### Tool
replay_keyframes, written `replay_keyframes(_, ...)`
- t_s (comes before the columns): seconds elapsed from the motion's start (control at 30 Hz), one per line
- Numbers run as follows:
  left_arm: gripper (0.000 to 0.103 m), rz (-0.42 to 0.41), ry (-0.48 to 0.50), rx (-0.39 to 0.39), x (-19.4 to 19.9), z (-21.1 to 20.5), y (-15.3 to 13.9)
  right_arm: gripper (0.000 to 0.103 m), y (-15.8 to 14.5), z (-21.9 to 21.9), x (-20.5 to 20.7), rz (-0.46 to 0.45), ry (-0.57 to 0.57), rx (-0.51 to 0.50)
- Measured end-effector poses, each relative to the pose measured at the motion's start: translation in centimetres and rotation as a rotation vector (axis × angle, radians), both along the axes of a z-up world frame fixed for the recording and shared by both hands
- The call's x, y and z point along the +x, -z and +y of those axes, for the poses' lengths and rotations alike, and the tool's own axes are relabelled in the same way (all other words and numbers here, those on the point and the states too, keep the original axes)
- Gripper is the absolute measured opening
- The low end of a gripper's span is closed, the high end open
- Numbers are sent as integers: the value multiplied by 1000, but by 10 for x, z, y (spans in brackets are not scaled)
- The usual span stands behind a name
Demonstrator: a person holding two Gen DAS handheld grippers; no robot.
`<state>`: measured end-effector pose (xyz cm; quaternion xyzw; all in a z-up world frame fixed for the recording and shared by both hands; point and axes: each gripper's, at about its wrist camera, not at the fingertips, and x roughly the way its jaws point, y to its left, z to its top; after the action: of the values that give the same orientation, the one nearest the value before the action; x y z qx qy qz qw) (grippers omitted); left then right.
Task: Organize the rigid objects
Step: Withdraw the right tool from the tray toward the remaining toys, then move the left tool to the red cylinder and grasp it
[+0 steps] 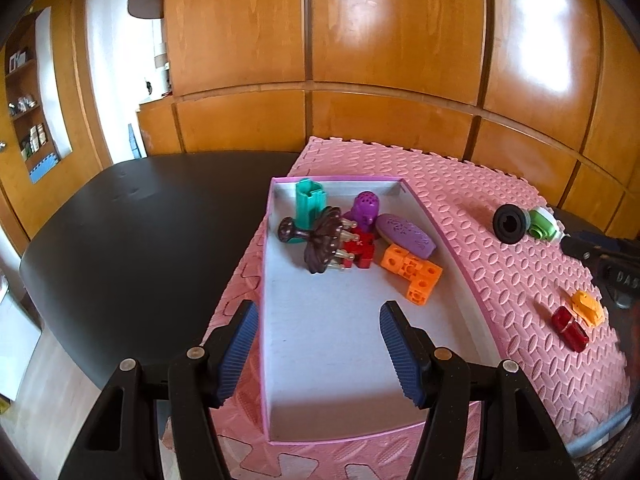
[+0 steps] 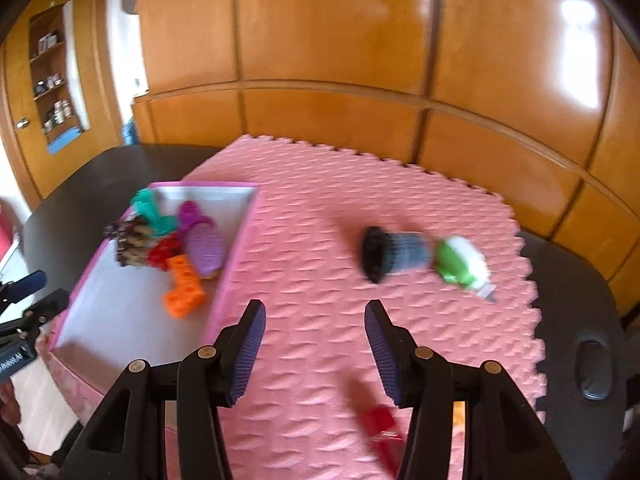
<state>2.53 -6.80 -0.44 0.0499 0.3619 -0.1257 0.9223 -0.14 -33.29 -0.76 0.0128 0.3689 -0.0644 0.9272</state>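
A pink-rimmed box (image 1: 452, 248) (image 2: 236, 248) lies on the pink foam mat (image 1: 520, 264) (image 2: 320, 216). Inside lie a teal piece (image 1: 310, 204), a dark brown spiked toy (image 1: 324, 244), a purple figure (image 1: 366, 208), a purple oval (image 1: 404, 236) (image 2: 206, 250), a red block (image 1: 362, 250) and an orange block (image 1: 412, 276) (image 2: 182, 292). My left gripper (image 1: 318, 344) hovers open and empty over the box's near end. On the mat lie a black funnel piece (image 1: 508, 224) (image 2: 376, 254), a green-white toy (image 1: 542, 226) (image 2: 460, 262), a red piece (image 1: 570, 328) (image 2: 380, 426) and an orange piece (image 1: 588, 308). My right gripper (image 2: 314, 344) is open, empty, above the mat.
The mat covers part of a dark table (image 1: 132, 232) (image 2: 580, 300). Wooden wall panels (image 1: 360, 40) stand behind. The right gripper's black body (image 1: 600, 256) shows at the left view's right edge; the left one (image 2: 20, 320) at the right view's left edge.
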Motion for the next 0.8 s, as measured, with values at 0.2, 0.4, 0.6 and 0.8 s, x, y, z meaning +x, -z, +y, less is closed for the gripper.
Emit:
replay_keyframes(0.2,64,-6,52,16,-3,-19,-3,52,6,-65,-23,1,163,-2)
replay_keyframes(0.4,66,-10,120,41,-9,-47,-6,52,31,-133,-52,-27,402,103)
replay_keyframes(0.6,66,-9,213,54,-15,-84,-9,52,43,-175,-64,10,548,257)
replay_keyframes(0.8,66,5,315,72,-21,-125,-6,52,40,-185,-74,-15,577,308)
